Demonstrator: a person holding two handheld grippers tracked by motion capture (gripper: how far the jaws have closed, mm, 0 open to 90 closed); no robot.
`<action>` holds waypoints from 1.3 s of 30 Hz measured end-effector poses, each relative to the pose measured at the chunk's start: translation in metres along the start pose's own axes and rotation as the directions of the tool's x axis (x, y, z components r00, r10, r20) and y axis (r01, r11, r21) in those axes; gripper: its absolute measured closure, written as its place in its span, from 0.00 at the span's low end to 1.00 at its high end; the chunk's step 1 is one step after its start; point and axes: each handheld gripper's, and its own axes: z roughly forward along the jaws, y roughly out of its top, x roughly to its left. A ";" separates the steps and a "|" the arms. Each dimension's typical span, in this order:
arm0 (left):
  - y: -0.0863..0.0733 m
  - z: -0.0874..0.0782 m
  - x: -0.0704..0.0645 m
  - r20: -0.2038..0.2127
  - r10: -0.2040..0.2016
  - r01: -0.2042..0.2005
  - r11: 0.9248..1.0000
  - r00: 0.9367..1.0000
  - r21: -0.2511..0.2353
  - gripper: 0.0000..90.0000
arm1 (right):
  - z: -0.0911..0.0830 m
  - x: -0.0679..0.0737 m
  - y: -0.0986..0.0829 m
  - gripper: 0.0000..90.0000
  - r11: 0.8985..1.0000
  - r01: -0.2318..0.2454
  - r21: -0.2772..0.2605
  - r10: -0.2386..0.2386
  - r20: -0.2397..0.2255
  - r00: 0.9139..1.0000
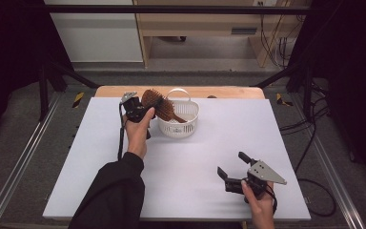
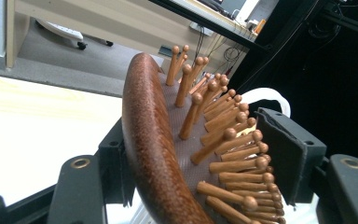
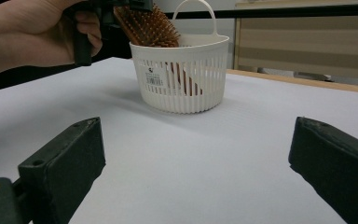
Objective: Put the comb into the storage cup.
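Wooden and reddish-brown, the paddle hairbrush (image 1: 159, 106) is pinched by its oval head between the jaws of the left tongs (image 1: 140, 109), which a hand (image 1: 138, 133) holds at the far left part of the bench (image 1: 181, 167). Seen from the left gripper view, one black jaw presses against the smooth back of the hairbrush (image 2: 151, 154) and the other against its wooden ball-tipped pins, so the head sits edge-on between them. The brush is tilted, with its head up at the basket's left rim and its handle slanting down inside the white slatted basket (image 1: 190, 113), which stands on the bench's white sheet just to the right of the left tongs. In the right gripper view the basket (image 3: 186, 88) shows a small label on its side and a loop handle at its back rim, and the brush handle can be made out through the slats. The right tongs (image 1: 233, 167) rest low over the near right part of the bench, well apart from the basket, their jaws spread wide and holding nothing, gripped from behind by the person's other hand (image 1: 259, 202).
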 end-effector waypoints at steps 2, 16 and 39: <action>0.000 0.000 0.000 0.000 0.001 -0.001 1.000 1.000 -0.001 0.38 | 0.000 0.000 0.000 0.04 1.000 -0.002 0.000 0.002 0.000 1.000; 0.000 0.001 0.001 -0.001 0.011 -0.011 1.000 1.000 -0.003 0.36 | 0.000 0.000 0.000 0.04 1.000 -0.005 -0.001 0.005 0.001 1.000; 0.000 0.001 0.001 -0.006 0.032 -0.032 0.999 0.999 -0.013 0.34 | 0.000 -0.001 -0.001 0.04 1.000 -0.013 0.002 0.013 -0.001 1.000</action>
